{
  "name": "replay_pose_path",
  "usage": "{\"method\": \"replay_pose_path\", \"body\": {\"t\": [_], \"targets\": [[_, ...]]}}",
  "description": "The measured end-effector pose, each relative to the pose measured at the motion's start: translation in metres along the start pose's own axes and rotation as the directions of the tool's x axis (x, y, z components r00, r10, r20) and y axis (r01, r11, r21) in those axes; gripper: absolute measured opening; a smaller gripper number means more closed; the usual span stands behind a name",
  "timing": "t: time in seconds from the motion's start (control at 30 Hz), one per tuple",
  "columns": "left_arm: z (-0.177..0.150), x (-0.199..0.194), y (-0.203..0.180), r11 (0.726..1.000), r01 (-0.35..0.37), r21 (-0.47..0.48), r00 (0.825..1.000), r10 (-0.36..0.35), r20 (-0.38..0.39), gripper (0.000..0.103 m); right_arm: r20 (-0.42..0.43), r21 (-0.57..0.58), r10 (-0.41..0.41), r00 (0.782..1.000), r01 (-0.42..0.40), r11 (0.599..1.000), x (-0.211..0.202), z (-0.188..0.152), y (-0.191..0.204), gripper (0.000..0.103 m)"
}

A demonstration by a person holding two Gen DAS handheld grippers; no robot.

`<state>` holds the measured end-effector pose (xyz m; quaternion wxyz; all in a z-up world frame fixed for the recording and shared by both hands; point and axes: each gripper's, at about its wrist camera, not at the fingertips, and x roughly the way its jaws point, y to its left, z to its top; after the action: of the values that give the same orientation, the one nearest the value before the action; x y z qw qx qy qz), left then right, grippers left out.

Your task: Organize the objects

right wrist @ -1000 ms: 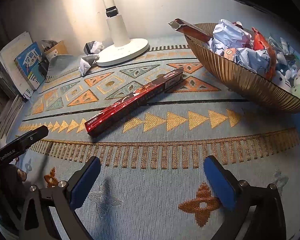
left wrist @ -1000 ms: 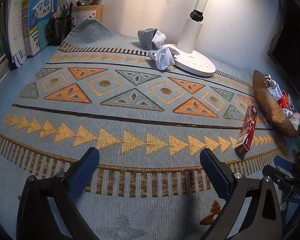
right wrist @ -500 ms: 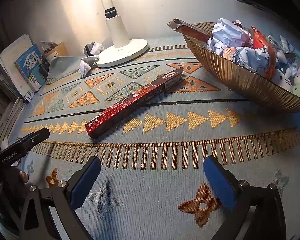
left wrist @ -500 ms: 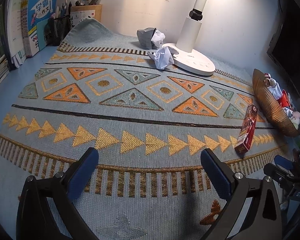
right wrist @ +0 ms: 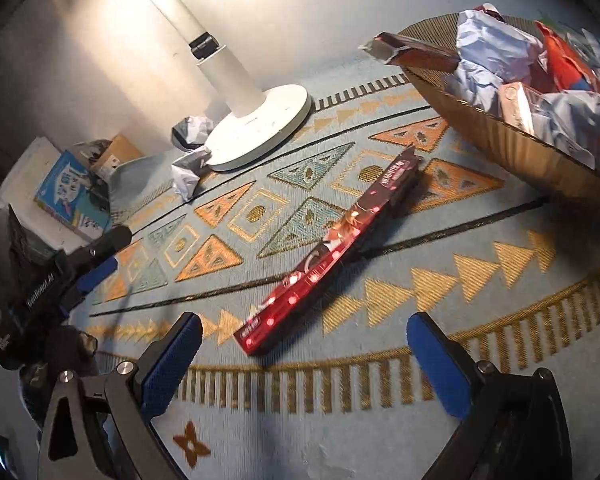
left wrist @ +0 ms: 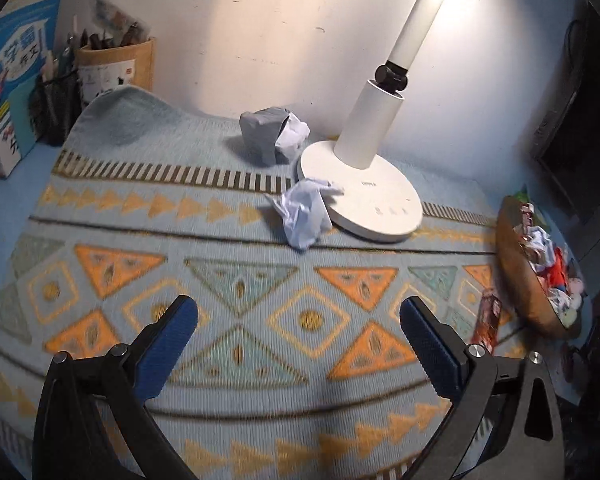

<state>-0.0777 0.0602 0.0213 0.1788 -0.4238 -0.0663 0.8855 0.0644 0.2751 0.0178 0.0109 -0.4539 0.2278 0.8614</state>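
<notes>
A long red box (right wrist: 332, 252) lies flat on the patterned mat, just beyond my open right gripper (right wrist: 304, 356); it also shows in the left wrist view as the red box (left wrist: 486, 316). A golden ribbed basket (right wrist: 512, 148) full of crumpled papers and wrappers stands at the right, seen too as the basket (left wrist: 520, 276). A crumpled white paper (left wrist: 306, 214) rests against the lamp base, and a grey paper wad (left wrist: 264, 136) sits behind it. My left gripper (left wrist: 298, 328) hangs open and empty over the mat, short of the white paper.
A white desk lamp (left wrist: 364, 184) stands at the back. Books (left wrist: 16, 92) and a pen holder (left wrist: 60, 108) fill the back left. A dark monitor (left wrist: 572, 120) is at the right. The mat (left wrist: 240, 280) lies over a blue desk.
Both grippers have moved forward over the mat. The left one is much closer to the white paper and lamp; the right one is closer to the red box and has tilted.
</notes>
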Motion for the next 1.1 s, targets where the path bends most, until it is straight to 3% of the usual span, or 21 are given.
{"method": "replay_pose_path", "body": {"t": [0.1, 0.17, 0.23, 0.27, 0.3, 0.33, 0.4, 0.47, 0.57, 0.67, 0.8, 0.97, 1.1], "targets": [[0.020, 0.036, -0.002, 1.000, 0.003, -0.007, 1.000, -0.003, -0.019, 0.101, 0.047, -0.056, -0.123, 0.991, 0.126, 0.990, 0.021, 0.011, 0.025, 0.090], [0.030, 0.056, -0.006, 1.000, -0.020, 0.008, 0.999, 0.020, -0.025, 0.100, 0.078, -0.097, -0.213, 0.974, 0.220, 0.971, 0.031, 0.014, 0.036, 0.087], [0.036, 0.071, -0.011, 0.999, -0.035, 0.027, 0.999, 0.036, -0.029, 0.085, 0.101, -0.128, -0.282, 0.954, 0.294, 0.947, 0.036, 0.012, 0.042, 0.078], [0.037, 0.078, -0.012, 0.999, -0.033, 0.034, 0.998, 0.035, -0.052, 0.062, 0.107, -0.135, -0.293, 0.950, 0.305, 0.943, 0.036, 0.012, 0.043, 0.068], [0.038, 0.079, -0.013, 0.997, -0.060, 0.045, 0.998, 0.061, -0.030, 0.049, 0.115, -0.141, -0.295, 0.949, 0.309, 0.940, 0.035, 0.012, 0.043, 0.060], [0.039, 0.079, -0.011, 0.998, -0.035, 0.045, 0.999, 0.036, -0.034, 0.037, 0.118, -0.146, -0.305, 0.945, 0.321, 0.936, 0.034, 0.011, 0.041, 0.056], [0.034, 0.072, -0.004, 1.000, 0.022, 0.001, 0.999, -0.021, -0.044, 0.033, 0.123, -0.172, -0.311, 0.943, 0.329, 0.929, 0.030, 0.012, 0.037, 0.037], [0.024, 0.054, 0.003, 0.999, 0.029, -0.021, 0.999, -0.030, -0.028, 0.033, 0.112, -0.231, -0.253, 0.961, 0.273, 0.934, 0.025, 0.010, 0.033, 0.017], [0.000, 0.018, 0.013, 0.997, 0.043, -0.060, 0.999, -0.043, -0.012, 0.033, 0.056, -0.365, -0.086, 0.995, 0.100, 0.926, 0.007, -0.005, 0.026, 0.017], [-0.033, -0.022, 0.016, 0.997, 0.024, -0.072, 1.000, -0.025, -0.006, 0.033, 0.033, -0.532, 0.022, 0.999, -0.001, 0.847, -0.026, -0.038, 0.025, 0.017], [-0.081, -0.059, 0.012, 0.996, -0.018, -0.089, 0.999, 0.021, 0.030, 0.033, 0.016, -0.576, -0.013, 1.000, 0.019, 0.817, -0.037, -0.057, 0.010, 0.017], [-0.104, -0.070, 0.017, 0.994, 0.005, -0.113, 0.997, 0.003, 0.075, 0.034, -0.010, -0.525, 0.013, 1.000, -0.017, 0.851, -0.030, -0.057, -0.002, 0.022], [-0.103, -0.068, 0.023, 0.990, 0.010, -0.141, 0.995, 0.003, 0.098, 0.034, -0.036, -0.500, 0.064, 0.997, -0.074, 0.863, -0.025, -0.054, -0.007, 0.026]]}}
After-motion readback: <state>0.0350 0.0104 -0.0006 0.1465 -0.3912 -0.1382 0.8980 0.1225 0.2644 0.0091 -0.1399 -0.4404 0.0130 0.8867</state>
